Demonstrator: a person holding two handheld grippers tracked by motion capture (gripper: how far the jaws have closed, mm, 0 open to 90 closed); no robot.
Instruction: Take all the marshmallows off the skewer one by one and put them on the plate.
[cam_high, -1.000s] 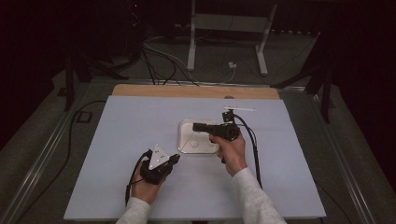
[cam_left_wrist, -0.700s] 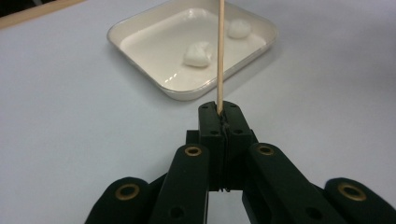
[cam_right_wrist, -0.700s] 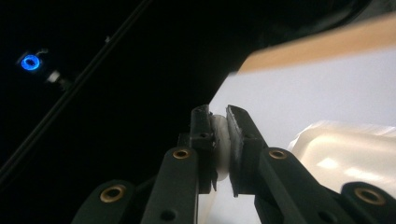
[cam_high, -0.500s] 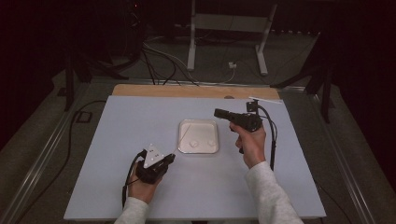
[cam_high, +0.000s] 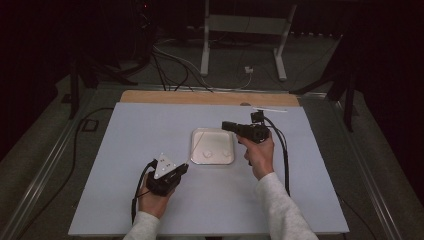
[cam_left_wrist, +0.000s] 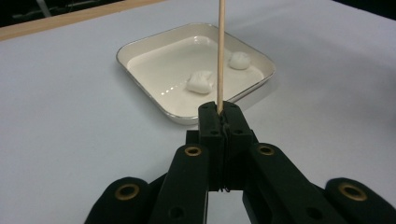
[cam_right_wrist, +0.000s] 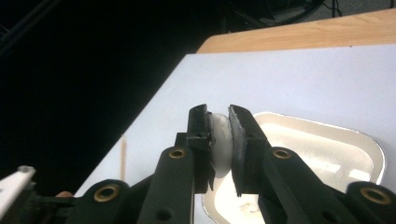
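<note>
Dark room behind, cables and a stand on the floor; pale blue desk (cam_high: 150, 125) with a wooden strip along its far edge.

Left gripper (cam_left_wrist: 219, 116), near and left of centre: clenched on a thin wooden skewer (cam_left_wrist: 220, 51), gripped near its butt end, shaft running up and away toward the tray (cam_left_wrist: 140, 51). Right gripper (cam_right_wrist: 219, 140), just right of the tray's far edge: pinching a white marshmallow (cam_right_wrist: 219, 140), visibly squashed between the pads. White tray at mid-desk, with two more marshmallows (cam_left_wrist: 201, 81) lying loose inside, apart from each other.

Likely step, judging by the layout: spearing the held marshmallow onto the skewer.

Risks from here:
- Skewer held at one end only, so long leverage; any push along or across the tip could pivot or slide it in the grip, or snap it.
- Marshmallow soft and already flattened; squeezed harder, could tear or stick to the pads and refuse to release once speared.
- Off-centre aim could send the tip out through the side, or into a pad of the right gripper.
- Grippers well apart now; bringing them together low over the tray could knock its rim and scatter the loose pieces.
- Tip too fine to make out in the high view, so alignment hard to judge.
</note>
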